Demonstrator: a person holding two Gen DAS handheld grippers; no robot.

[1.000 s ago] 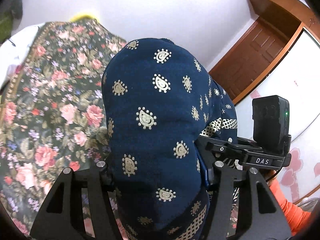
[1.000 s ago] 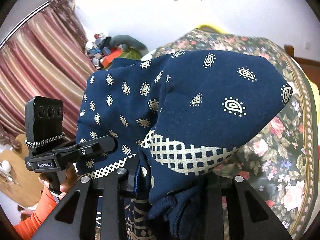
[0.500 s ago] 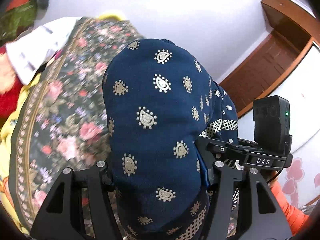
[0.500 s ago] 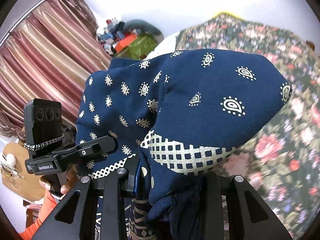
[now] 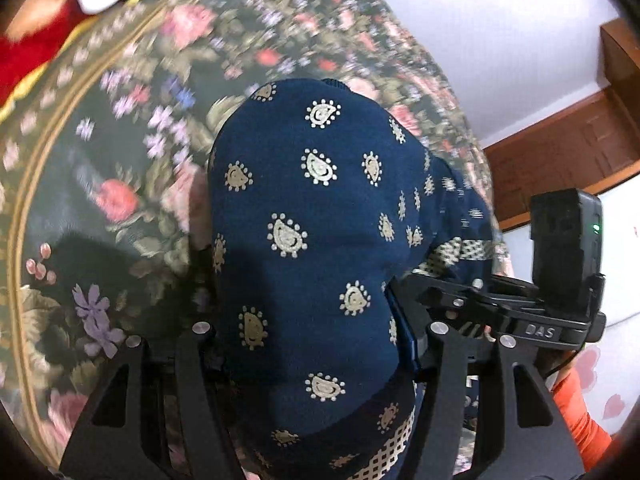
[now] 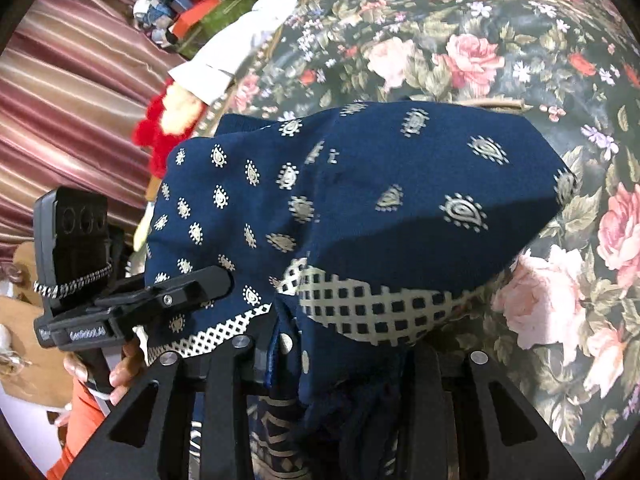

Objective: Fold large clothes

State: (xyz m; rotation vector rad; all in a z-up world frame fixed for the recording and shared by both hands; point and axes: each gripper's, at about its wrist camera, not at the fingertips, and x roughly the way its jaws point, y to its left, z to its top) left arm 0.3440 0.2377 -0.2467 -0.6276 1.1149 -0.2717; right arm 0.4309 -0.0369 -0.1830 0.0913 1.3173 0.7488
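**Both claws gripping the navy garment above the bed**

The left claw (image 5: 316, 344) was clamped on a bunched fold of the navy garment (image 5: 316, 216); the right claw (image 6: 340, 364) pinched it near the checkered hem band (image 6: 372, 304). The cloth hung between them over the floral bedspread (image 6: 520, 52). It looked soft, thick and limp, best held at hems or corners. No containers showed.

I see a navy garment (image 5: 316, 240) dotted with cream paisley motifs and crossed by a cream checkered band. Under it I see a dark bedspread (image 6: 500, 32) with pink roses, lilac flowers, olive leaves. My grippers' fingers (image 5: 200, 392) are black.
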